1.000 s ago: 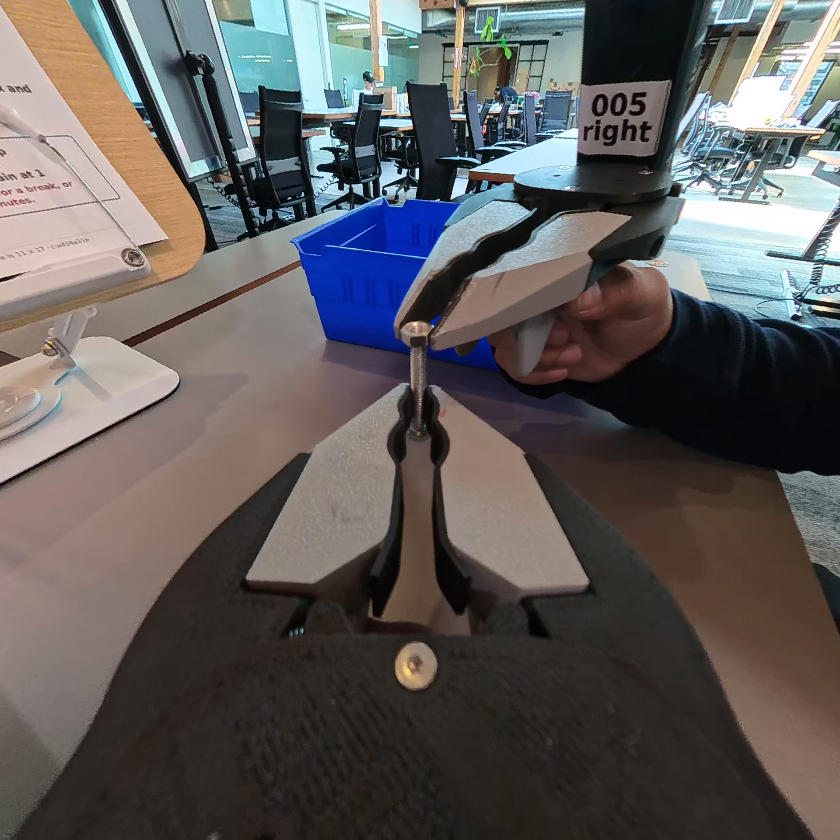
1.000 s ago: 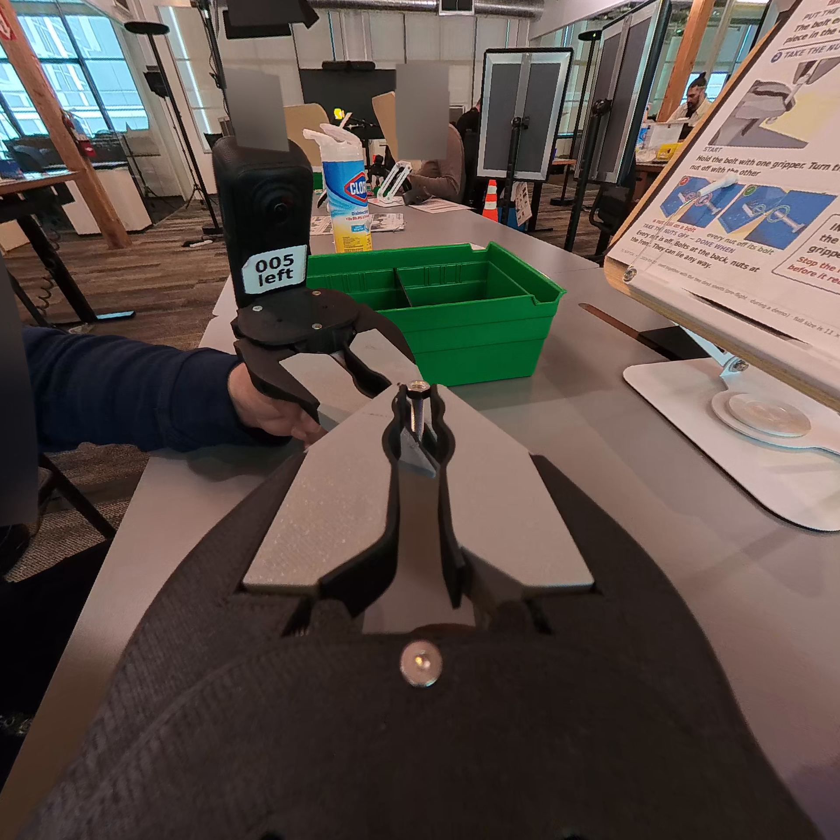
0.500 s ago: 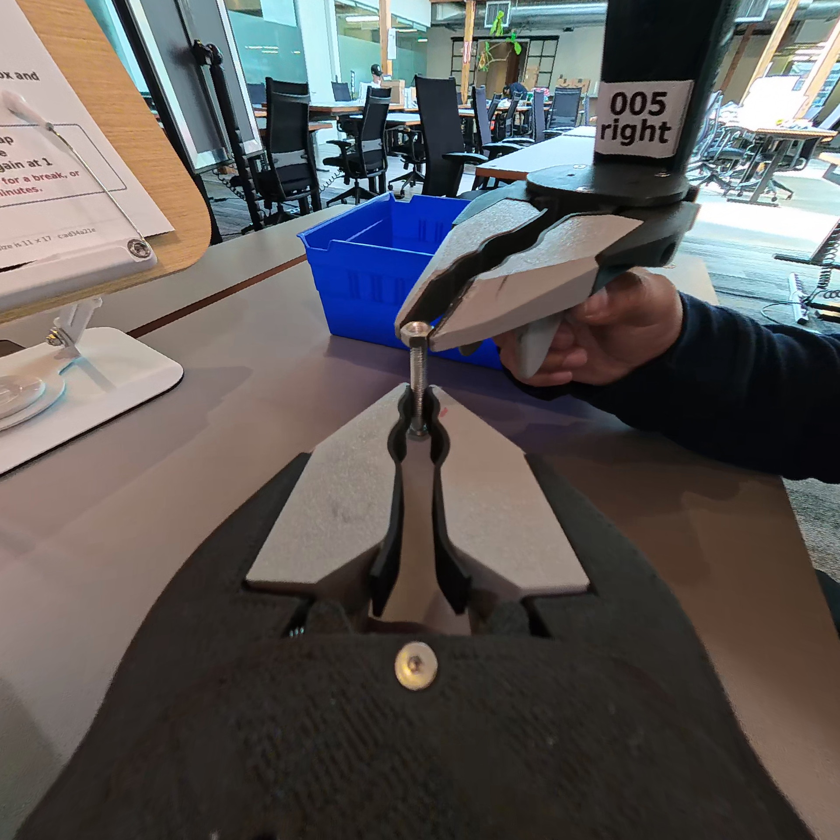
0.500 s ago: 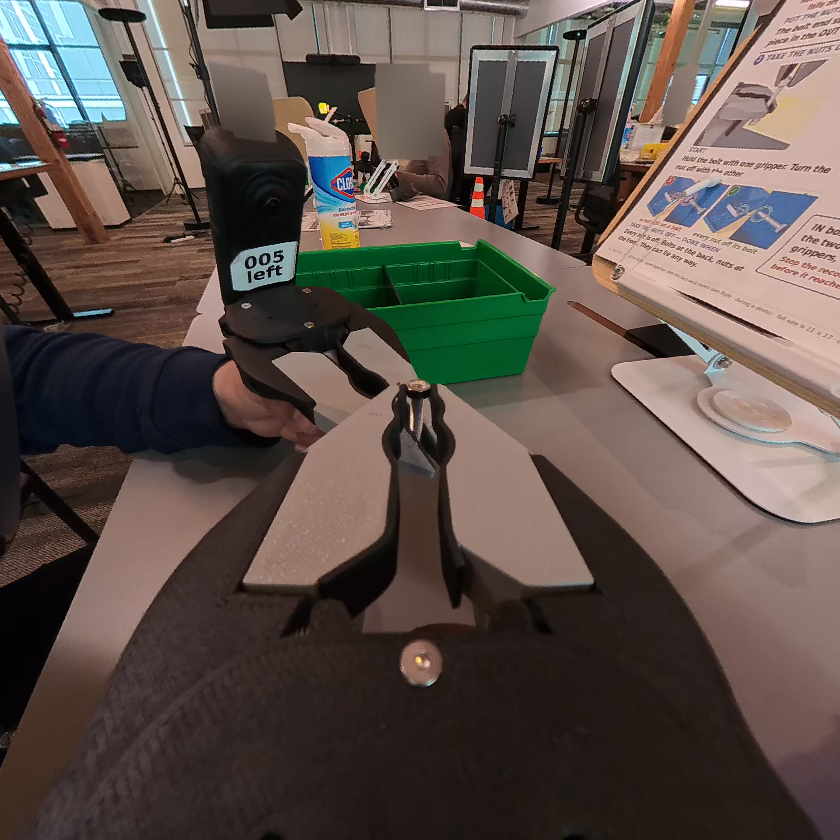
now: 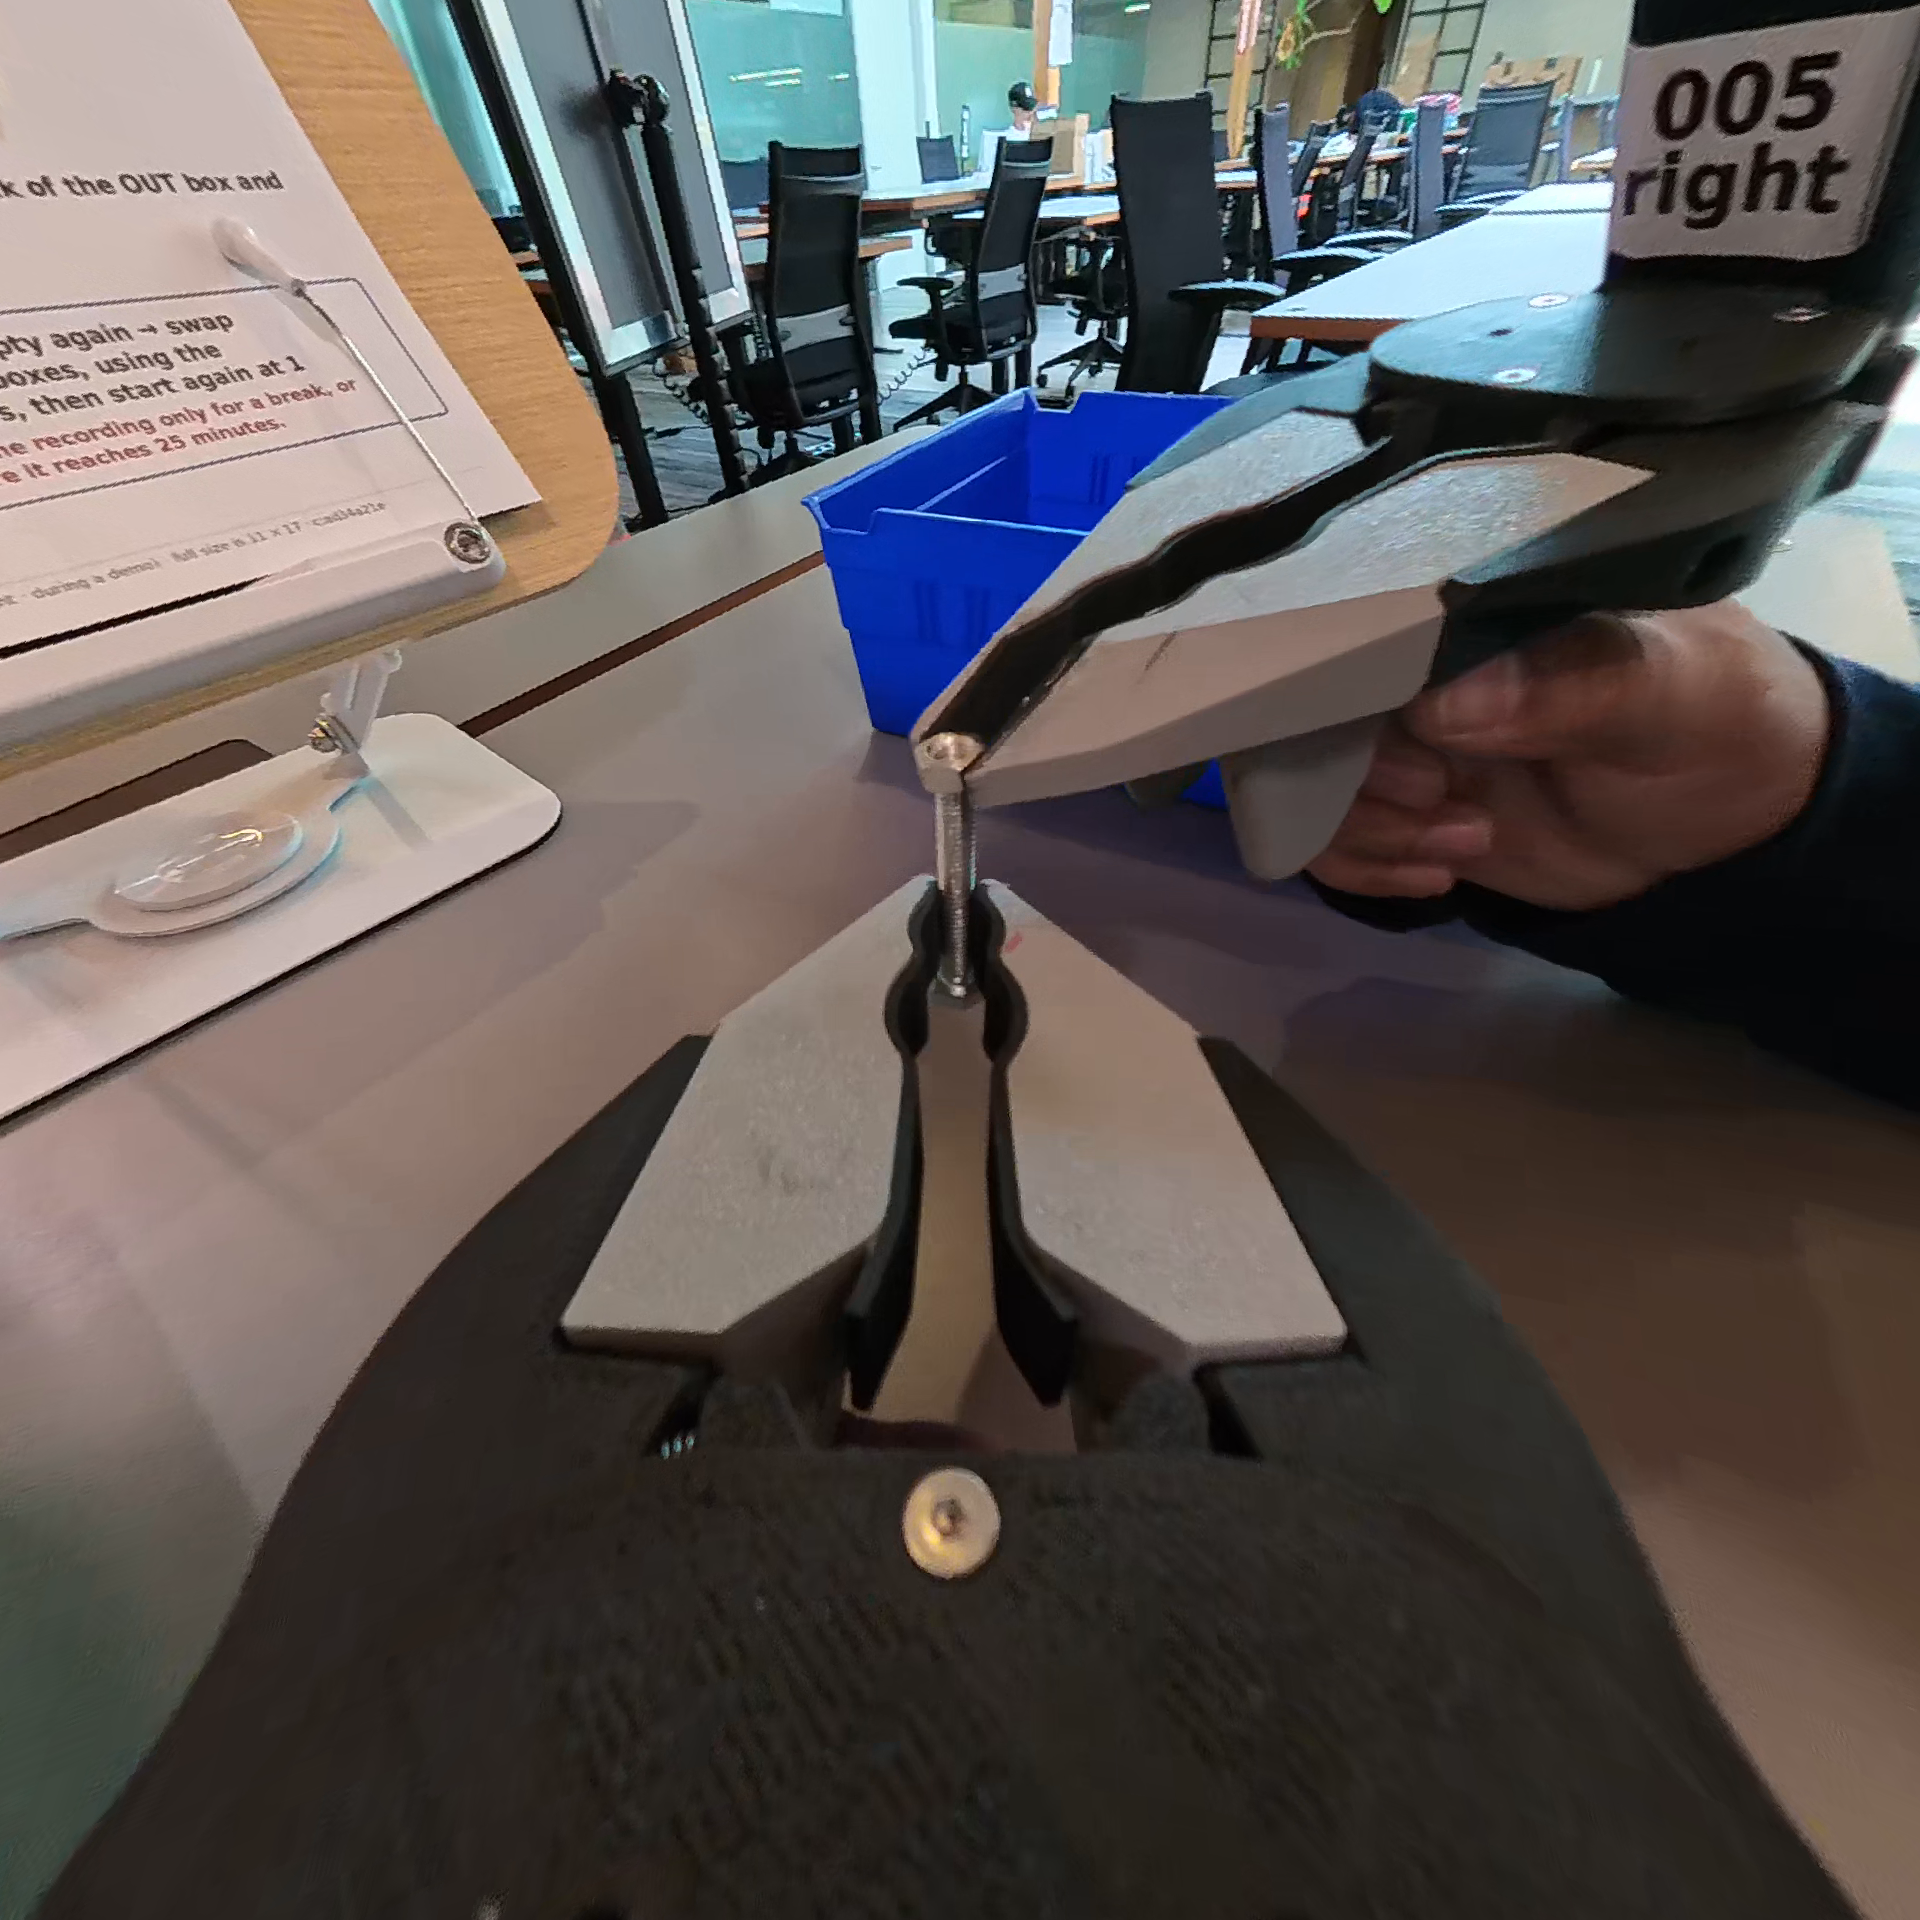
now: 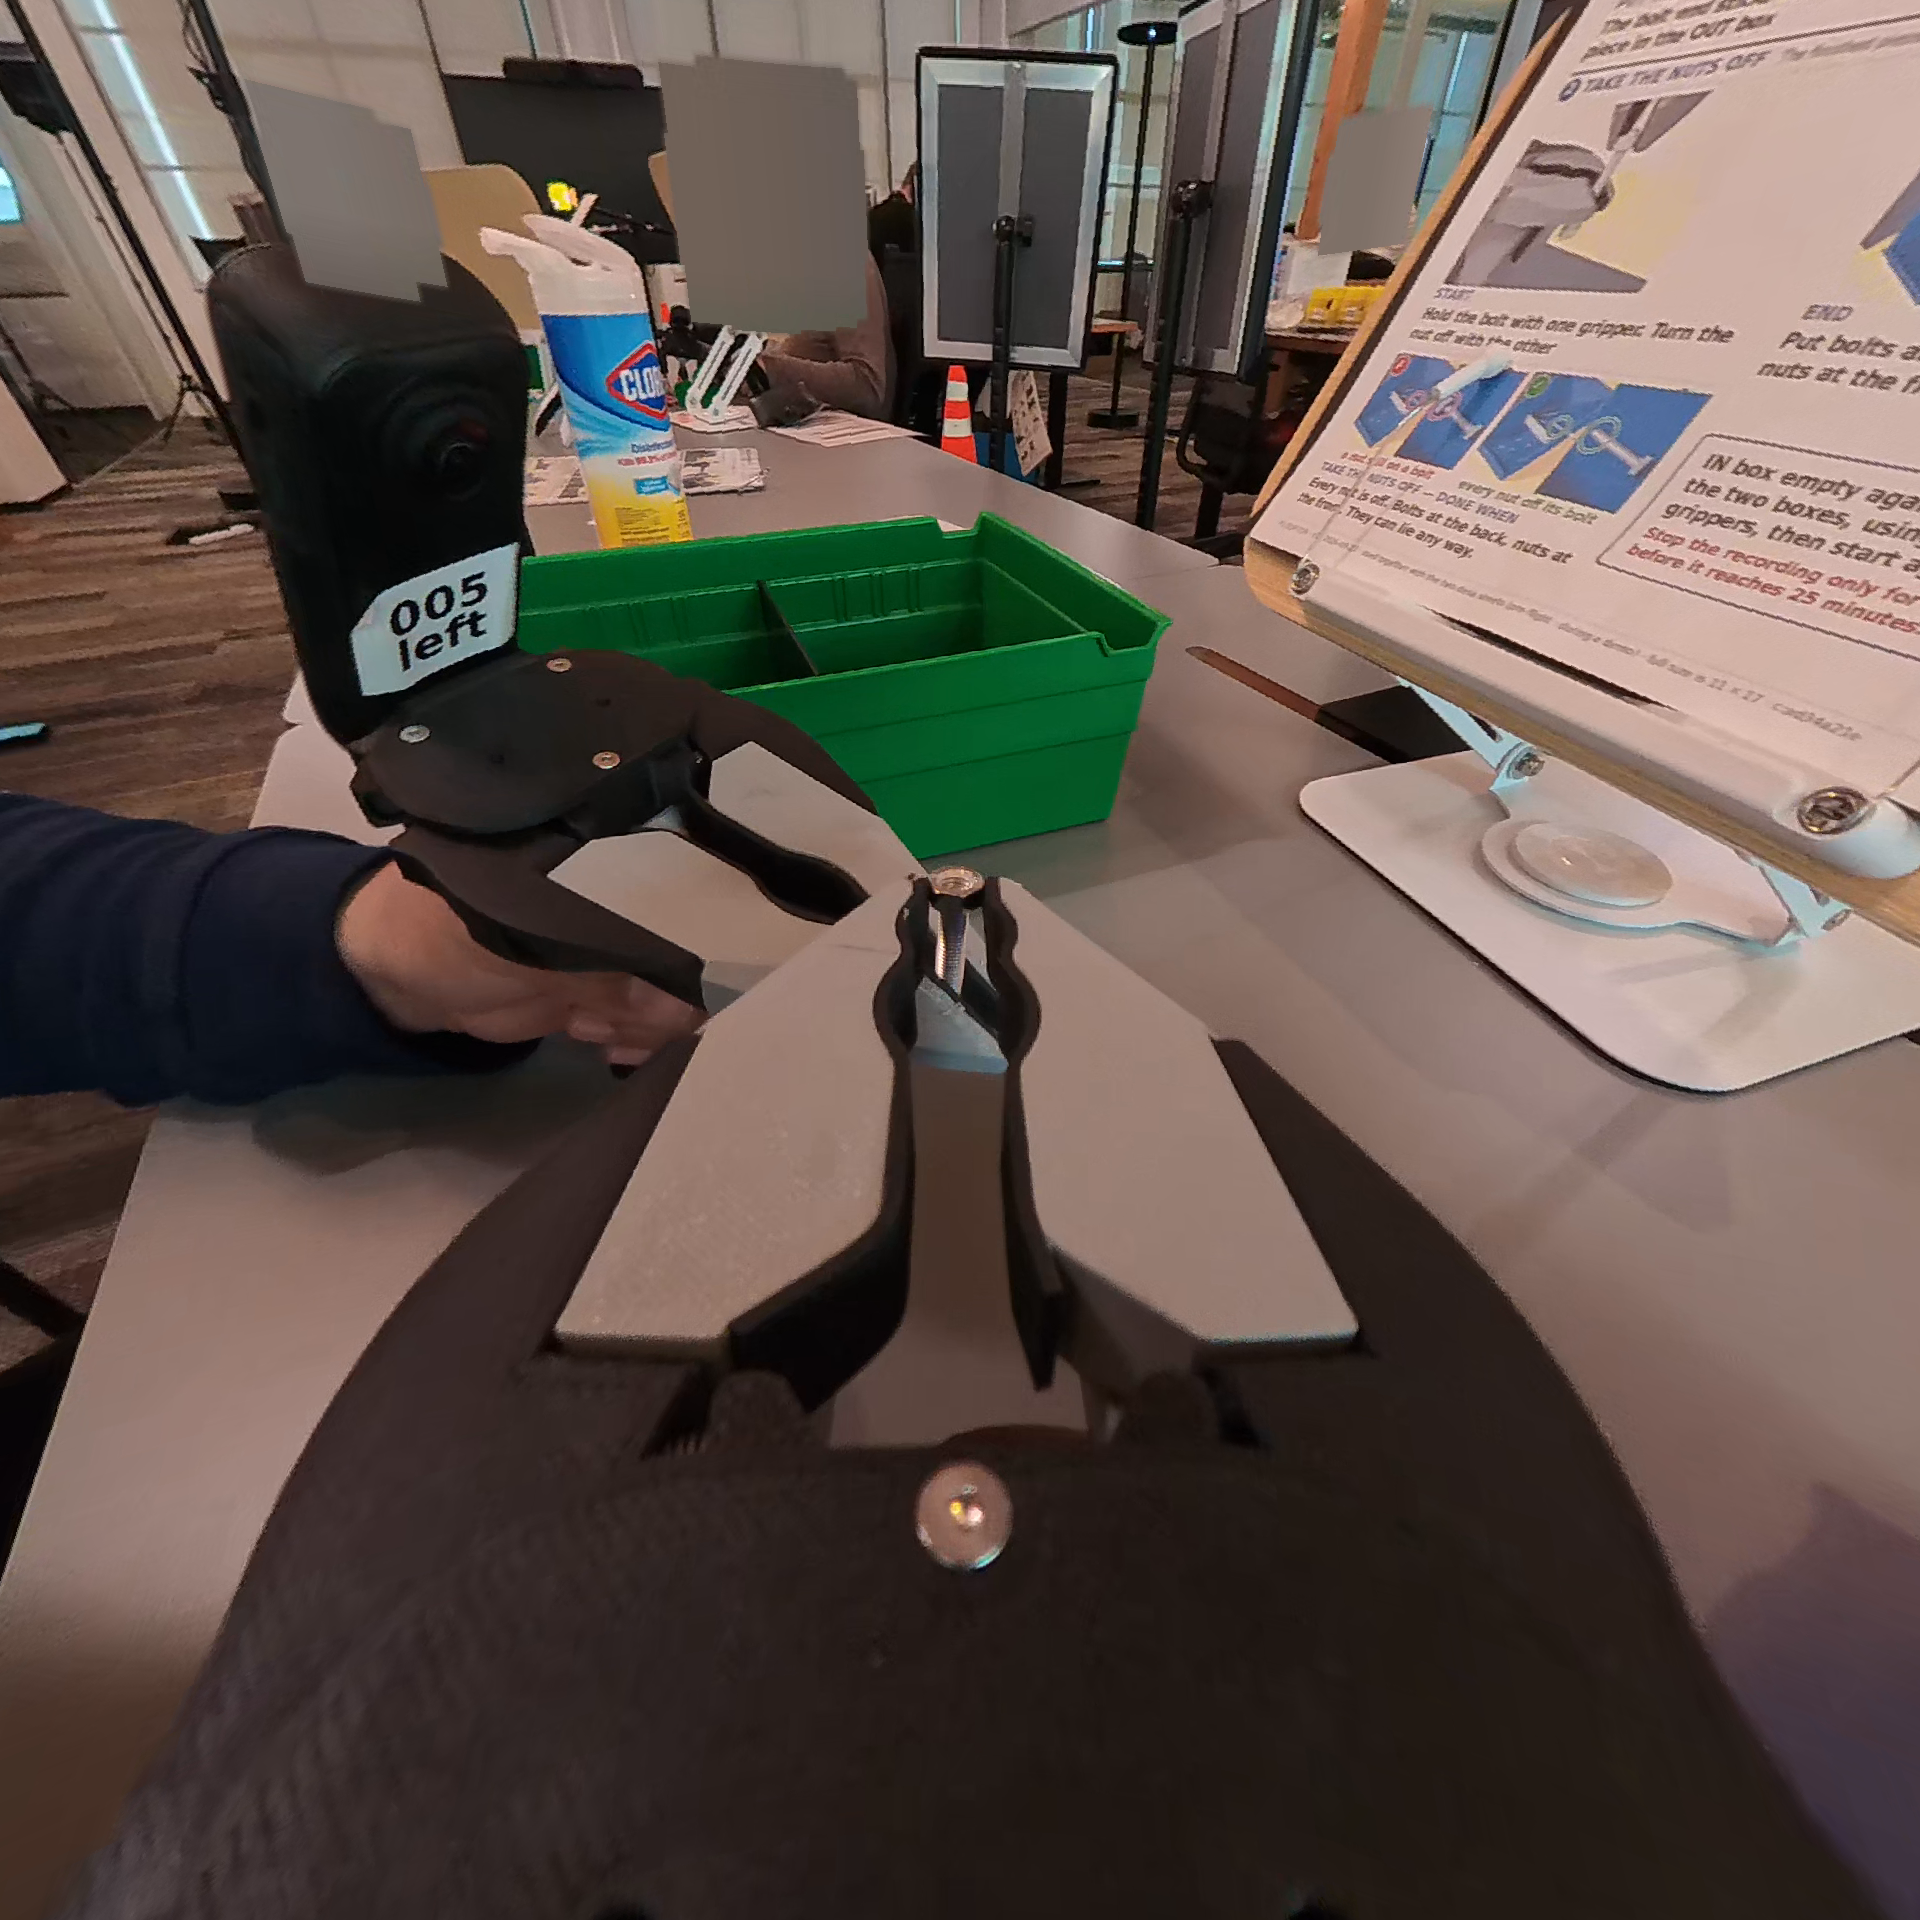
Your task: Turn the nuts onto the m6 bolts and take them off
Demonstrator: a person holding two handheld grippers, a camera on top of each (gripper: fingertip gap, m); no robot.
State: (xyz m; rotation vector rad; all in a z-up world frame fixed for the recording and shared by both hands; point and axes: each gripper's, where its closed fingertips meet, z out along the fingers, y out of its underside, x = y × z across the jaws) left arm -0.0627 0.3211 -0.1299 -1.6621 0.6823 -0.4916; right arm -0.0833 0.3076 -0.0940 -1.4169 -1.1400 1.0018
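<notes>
A silver bolt (image 5: 951,862) stands upright between my two grippers above the grey table (image 5: 416,1091). My left gripper (image 5: 956,914) is shut on a nut (image 5: 954,989) at the bolt's lower end. My right gripper (image 5: 951,746) comes in from the right and is shut on the bolt's head (image 5: 948,750). In the right wrist view my right gripper (image 6: 956,896) holds the bolt head (image 6: 956,883), and the shank (image 6: 945,951) runs down between its fingers. The left gripper reaches in from the left, with one finger (image 6: 774,873) showing; its tips are hidden.
A blue bin (image 5: 935,540) stands behind the right gripper. A green divided bin (image 6: 987,727) stands behind the left gripper. An instruction board on a white stand (image 5: 208,416) (image 6: 1610,416) sits beside them. A wipes canister (image 6: 613,395) is farther back. The grippers are tip to tip, or close to it.
Both grippers keep their hold on the bolt and nut. The pair has shifted toward the instruction stand, which now looks larger in both views. The right gripper looks closer to the left camera.
</notes>
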